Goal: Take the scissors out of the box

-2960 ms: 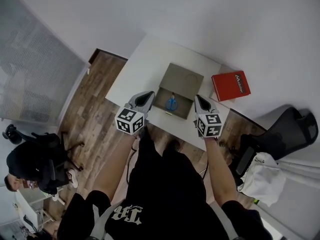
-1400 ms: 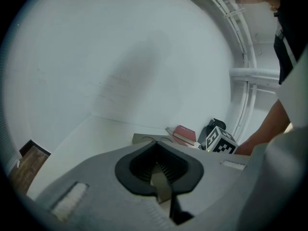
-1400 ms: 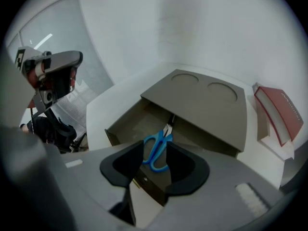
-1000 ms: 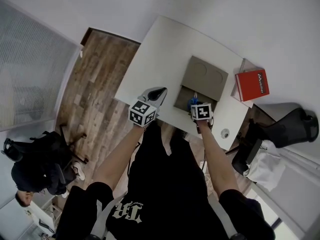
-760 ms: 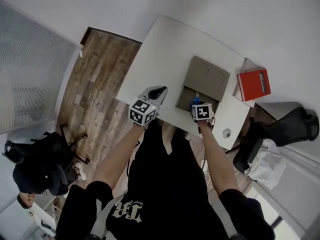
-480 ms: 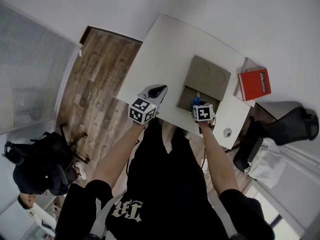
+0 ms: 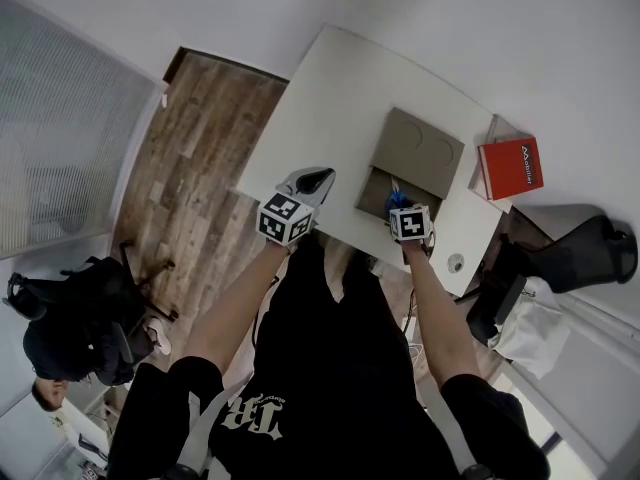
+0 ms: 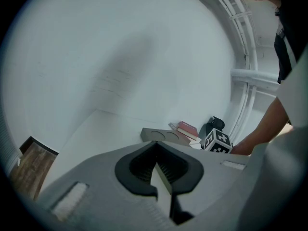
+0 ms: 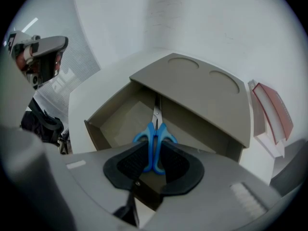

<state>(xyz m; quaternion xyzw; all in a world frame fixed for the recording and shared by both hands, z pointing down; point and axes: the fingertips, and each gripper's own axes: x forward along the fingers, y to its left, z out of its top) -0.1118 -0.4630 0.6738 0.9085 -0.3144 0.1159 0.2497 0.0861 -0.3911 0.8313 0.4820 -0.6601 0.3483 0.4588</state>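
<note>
Our right hand tips the right gripper (image 9: 155,152) steeply down into the open grey-brown cardboard box (image 9: 202,88) on the white table (image 7: 330,98). Its jaws have just been closing and now press on the blue-handled scissors (image 9: 155,134), which lie on the box floor. Our left gripper (image 8: 155,146) hovers nearly level above the table's near edge, jaws together and empty. Three seconds ago the right gripper hung short of the box.

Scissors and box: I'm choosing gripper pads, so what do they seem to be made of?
Scissors: the handles are smooth, bright blue and slightly glossy, probably plastic. The blades are pale and reflective, probably steel.
Box: matte grey-brown, with thin flat walls and a flap-like lid bearing two faint pressed circles. It is likely cardboard, though a stiffer board can't be excluded.
</note>
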